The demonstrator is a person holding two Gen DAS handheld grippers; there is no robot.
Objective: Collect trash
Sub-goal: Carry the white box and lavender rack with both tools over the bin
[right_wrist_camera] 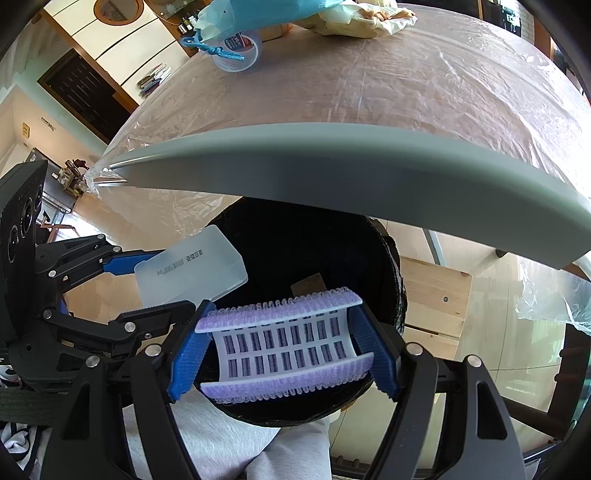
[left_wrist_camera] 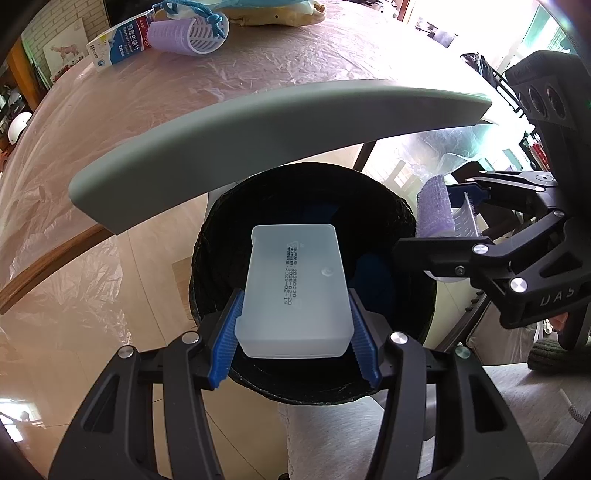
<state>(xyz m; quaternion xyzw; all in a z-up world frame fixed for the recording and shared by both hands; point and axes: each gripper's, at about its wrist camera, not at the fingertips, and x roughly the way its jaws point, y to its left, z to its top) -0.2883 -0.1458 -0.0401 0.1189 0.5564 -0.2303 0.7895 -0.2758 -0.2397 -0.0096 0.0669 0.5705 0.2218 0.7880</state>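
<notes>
Left wrist view looks down past the grey table edge point(left_wrist_camera: 258, 122) into a round black trash bin point(left_wrist_camera: 306, 384) that stands on the floor just under that edge. The left gripper point(left_wrist_camera: 295, 328) hangs over the bin's mouth with its blue pads point(left_wrist_camera: 225, 343) pressed on the two long sides of a frosted white plastic box point(left_wrist_camera: 295, 291), which sits tilted above the bin's dark inside, printed date code facing up. Just beside the bin's right rim, the right gripper point(left_wrist_camera: 443, 218) is clamped on a purple hair roller point(left_wrist_camera: 436, 206). In the right wrist view the same roller point(right_wrist_camera: 284, 343) lies crosswise between the blue pads point(right_wrist_camera: 188, 362), gripped at its two ends, over the near part of the bin point(right_wrist_camera: 314, 240); the left gripper point(right_wrist_camera: 155, 288) and its box point(right_wrist_camera: 192, 269) are at the bin's left rim. Beyond the bin, on the plastic-covered tabletop point(left_wrist_camera: 184, 92), well apart from it, lie another purple roller point(left_wrist_camera: 188, 33) tied with blue cord and a printed card point(left_wrist_camera: 118, 44). Grey trouser fabric point(right_wrist_camera: 229, 443) shows just below the bin.
</notes>
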